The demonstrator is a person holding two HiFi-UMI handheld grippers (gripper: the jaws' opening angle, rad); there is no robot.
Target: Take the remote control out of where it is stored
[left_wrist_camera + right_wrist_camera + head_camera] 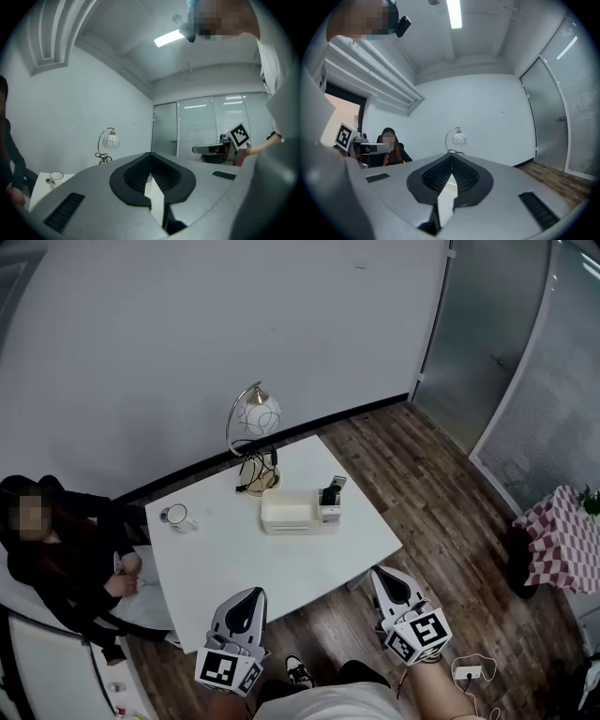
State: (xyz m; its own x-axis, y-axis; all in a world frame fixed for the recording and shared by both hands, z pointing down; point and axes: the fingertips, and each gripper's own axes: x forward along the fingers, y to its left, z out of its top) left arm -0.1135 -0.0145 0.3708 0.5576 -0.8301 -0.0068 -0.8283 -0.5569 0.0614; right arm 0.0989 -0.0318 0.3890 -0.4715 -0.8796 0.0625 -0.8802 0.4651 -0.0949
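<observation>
Nearest: left hand-held gripper [247, 604] and right hand-held gripper [387, 581] are held level, short of the table's [281, 570] near edge. Both are pressed together at the tips, and nothing is seen between the jaws in either gripper view.

Remote [332, 491]: dark and slim. It is stood upright in a small holder [330, 515] just beside the right end of a white box [287, 511], past mid-table and toward the right edge.

Handling, judged:
- Light, rigid, smooth plastic; some slip is expected, so a firm pinch is advised.
- The upper part stands clear of the holder, so hold is best taken there across the flat faces, followed by a straight lift.
- The holder looks light and may be dragged up with it; bracing by the other gripper may be needed.

Room:
- The table's front half is bare, so a straight approach is allowed.
- The right table edge lies near the holder, and a sideways knock could send it off.
- Cup [176, 516] is set well apart at the left, near a seated person [66, 554].
- Lamp [255, 416] and its cord stand behind the box, near the wall; overreach is to be avoided.
</observation>
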